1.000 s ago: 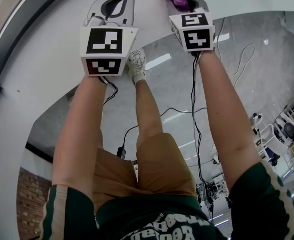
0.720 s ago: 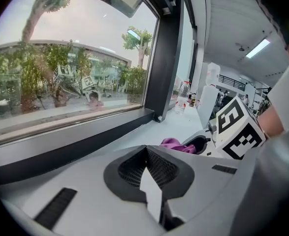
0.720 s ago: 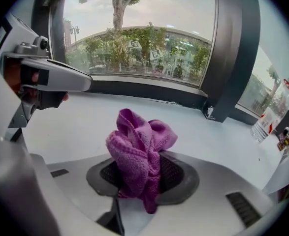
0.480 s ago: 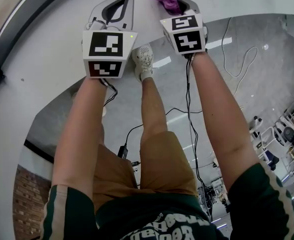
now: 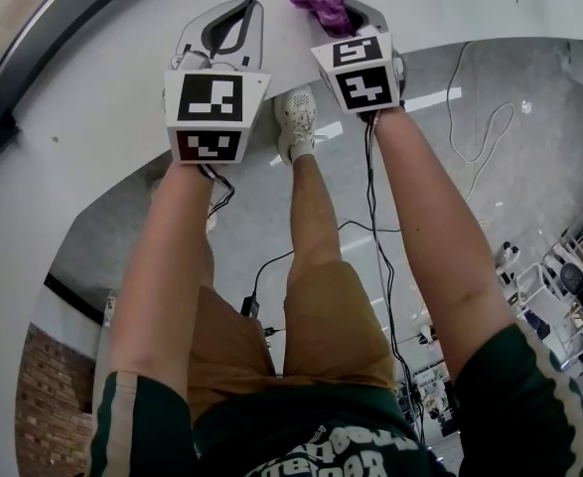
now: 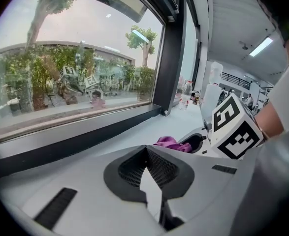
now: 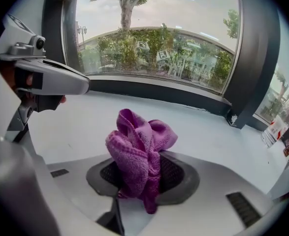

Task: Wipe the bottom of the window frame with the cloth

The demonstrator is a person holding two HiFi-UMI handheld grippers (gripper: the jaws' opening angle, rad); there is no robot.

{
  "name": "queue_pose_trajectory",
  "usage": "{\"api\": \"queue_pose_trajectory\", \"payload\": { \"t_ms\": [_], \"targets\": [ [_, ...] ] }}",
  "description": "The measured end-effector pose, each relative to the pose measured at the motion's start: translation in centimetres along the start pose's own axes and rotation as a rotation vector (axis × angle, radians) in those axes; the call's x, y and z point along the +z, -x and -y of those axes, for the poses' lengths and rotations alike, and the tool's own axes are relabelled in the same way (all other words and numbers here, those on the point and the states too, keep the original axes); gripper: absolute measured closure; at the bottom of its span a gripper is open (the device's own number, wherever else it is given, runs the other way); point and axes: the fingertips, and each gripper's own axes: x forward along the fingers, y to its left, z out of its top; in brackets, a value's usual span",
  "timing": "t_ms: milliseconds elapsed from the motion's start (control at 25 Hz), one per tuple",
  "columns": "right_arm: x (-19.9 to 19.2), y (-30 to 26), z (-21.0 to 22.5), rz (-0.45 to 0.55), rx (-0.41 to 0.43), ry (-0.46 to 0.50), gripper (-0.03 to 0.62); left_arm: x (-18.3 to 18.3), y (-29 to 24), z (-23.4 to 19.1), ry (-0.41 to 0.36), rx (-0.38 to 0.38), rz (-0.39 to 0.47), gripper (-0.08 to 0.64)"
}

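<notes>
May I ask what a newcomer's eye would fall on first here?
The bunched purple cloth, clamped by the fingers of the right gripper, stands out above the white sill. Beside it the left gripper is shut on nothing, and the dark window frame runs along the sill's far edge.

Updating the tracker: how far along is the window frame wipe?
Done: purple cloth picked up, clamped in the right gripper. In hand: cloth over the white sill, short of the dark bottom frame. Left: the wipe itself; no contact shows. Idle left gripper shut, empty.
</notes>
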Motion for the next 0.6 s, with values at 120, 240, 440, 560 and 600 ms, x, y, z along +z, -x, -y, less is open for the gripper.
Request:
{"api": "queue_pose_trajectory", "payload": {
  "t_ms": [120,240,440,560,600],
  "targets": [
    [0.7,0.1,-1.4,0.005,0.008,0.008,0.430,0.0,1.0,-0.6,-0.001,0.011,0.008,0.554],
    [0.7,0.3,-2.7,0.005,0.008,0.009,0.430,-0.5,2.3,-1.0,0.005,0.023,0.008,0.554],
    [1.3,-0.1,-4.4,0.004,0.016,0.014,0.430,-1.2,3.6,-2.3,-0.009,0.037,0.003,0.555],
    [1.6,-0.2,-5.6,0.006,0.021,0.017,0.430,-1.5,4.4,-3.0,-0.013,0.045,0.006,0.554],
    [1.7,-0.3,-6.0,0.008,0.022,0.016,0.430,-1.7,4.7,-3.2,-0.013,0.046,0.007,0.554]
  ]
}}
